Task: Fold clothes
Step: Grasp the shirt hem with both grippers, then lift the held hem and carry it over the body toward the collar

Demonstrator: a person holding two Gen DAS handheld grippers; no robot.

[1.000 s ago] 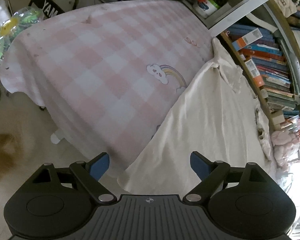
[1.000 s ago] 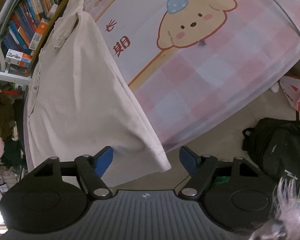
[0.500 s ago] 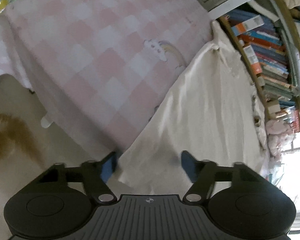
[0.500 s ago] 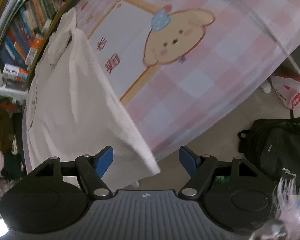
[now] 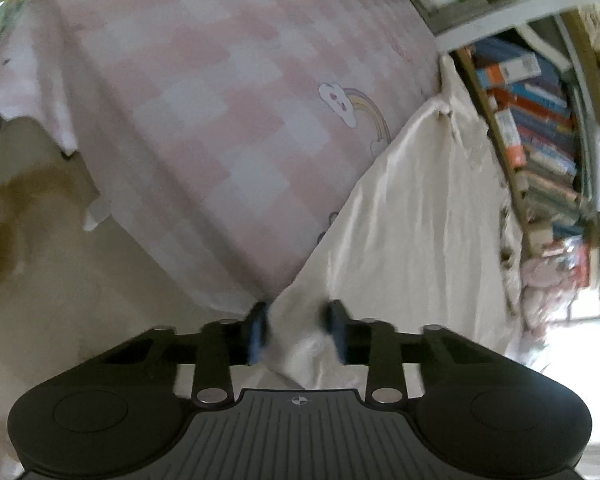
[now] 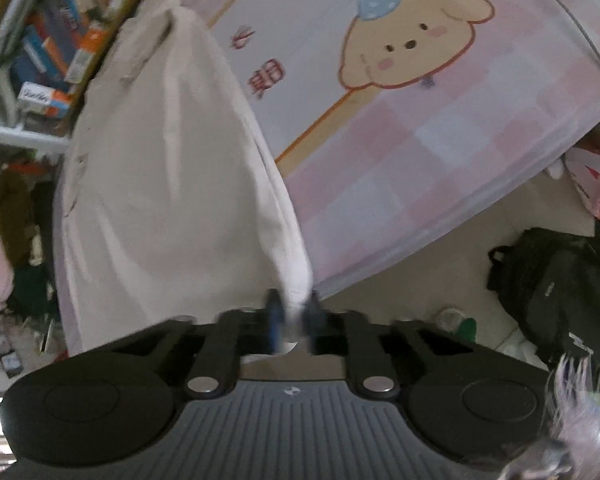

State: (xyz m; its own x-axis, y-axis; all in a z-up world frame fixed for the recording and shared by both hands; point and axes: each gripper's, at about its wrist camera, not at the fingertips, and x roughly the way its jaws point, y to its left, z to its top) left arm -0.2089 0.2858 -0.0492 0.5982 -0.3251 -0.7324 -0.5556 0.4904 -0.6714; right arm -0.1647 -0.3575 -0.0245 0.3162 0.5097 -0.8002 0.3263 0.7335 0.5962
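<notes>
The cream garment (image 5: 420, 216), soft, light and limp, is lying along the bed (image 5: 220, 100), with left tool (image 5: 298, 330) and right tool (image 6: 294, 322) each pinching a 6 o'clock hem corner.

The garment (image 5: 412, 208) lies spread on the bed (image 5: 220, 120), along the side nearest the bookshelf (image 5: 540, 128), which stands just beyond it. Its near corners hang over the bed's front edge: one sits between the fingers of the left gripper (image 5: 298, 330), the other between the fingers of the right gripper (image 6: 292, 320). In the right wrist view the garment (image 6: 164, 168) is left of the printed sheet (image 6: 400, 100), the shelf (image 6: 48, 56) further left still. On the floor right of the bed rest a backpack (image 6: 560, 280) and, behind it, a plastic bag (image 6: 596, 184).
</notes>
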